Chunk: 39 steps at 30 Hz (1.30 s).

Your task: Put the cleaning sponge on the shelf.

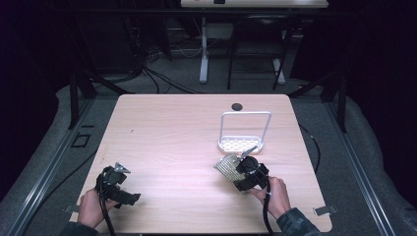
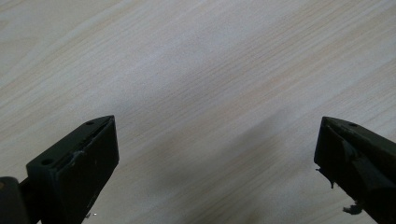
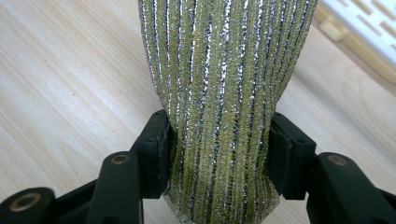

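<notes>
A yellow-green scrubbing sponge with silver threads [image 3: 224, 79] is pinched between the jaws of my right gripper [image 3: 218, 144], which is shut on it. From above, the sponge [image 1: 227, 166] sits low over the table just in front of a white holder [image 1: 241, 143], with the right gripper [image 1: 235, 171] behind it in the person's hand. My left gripper [image 1: 116, 173] is near the front left of the table. Its jaws stand wide apart over bare wood, the left gripper [image 2: 215, 154] holding nothing.
The white holder has a slotted base [image 3: 369, 32] and a tall wire frame [image 1: 246, 114]. A dark round hole [image 1: 237, 106] lies in the table [image 1: 167, 132] behind it. Desk legs and cables stand on the floor beyond the far edge.
</notes>
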Available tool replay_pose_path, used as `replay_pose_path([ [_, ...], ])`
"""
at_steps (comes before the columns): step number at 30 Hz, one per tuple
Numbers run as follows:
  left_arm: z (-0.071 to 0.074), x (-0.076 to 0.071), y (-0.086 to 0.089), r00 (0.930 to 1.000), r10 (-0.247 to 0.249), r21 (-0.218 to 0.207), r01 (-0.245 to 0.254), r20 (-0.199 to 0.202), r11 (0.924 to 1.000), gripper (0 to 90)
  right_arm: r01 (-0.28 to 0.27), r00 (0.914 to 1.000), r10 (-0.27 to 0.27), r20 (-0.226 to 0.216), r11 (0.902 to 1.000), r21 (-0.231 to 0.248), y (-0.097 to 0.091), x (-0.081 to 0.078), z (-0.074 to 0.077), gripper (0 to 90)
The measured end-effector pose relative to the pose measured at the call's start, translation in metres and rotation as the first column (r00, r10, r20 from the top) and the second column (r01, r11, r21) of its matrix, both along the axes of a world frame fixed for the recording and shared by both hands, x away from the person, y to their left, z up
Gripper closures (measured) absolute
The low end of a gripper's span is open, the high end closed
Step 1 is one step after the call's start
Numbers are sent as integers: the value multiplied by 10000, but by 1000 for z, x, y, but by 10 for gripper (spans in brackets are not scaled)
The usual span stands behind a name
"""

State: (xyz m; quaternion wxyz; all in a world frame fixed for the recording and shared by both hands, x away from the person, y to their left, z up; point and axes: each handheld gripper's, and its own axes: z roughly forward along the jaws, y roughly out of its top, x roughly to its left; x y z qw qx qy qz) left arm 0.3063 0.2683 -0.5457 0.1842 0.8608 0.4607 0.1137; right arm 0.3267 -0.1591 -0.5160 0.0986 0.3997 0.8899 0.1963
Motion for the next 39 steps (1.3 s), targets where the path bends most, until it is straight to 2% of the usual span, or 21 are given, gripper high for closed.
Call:
replay_pose_path([
  [21,0,0,1,9999,93,-51,-93,73,9999,0,401,9988,-400,273,9992,-43,-17,3,12,473],
  [30,-1,0,-1,9999,103,174,-105,104,9998,0,536,9979,-531,362,9985,-148,-23,5,14,474],
  [39,0,1,-1,9998,123,189,-126,130,9997,0,868,9950,-860,510,9961,-131,-30,10,17,477],
])
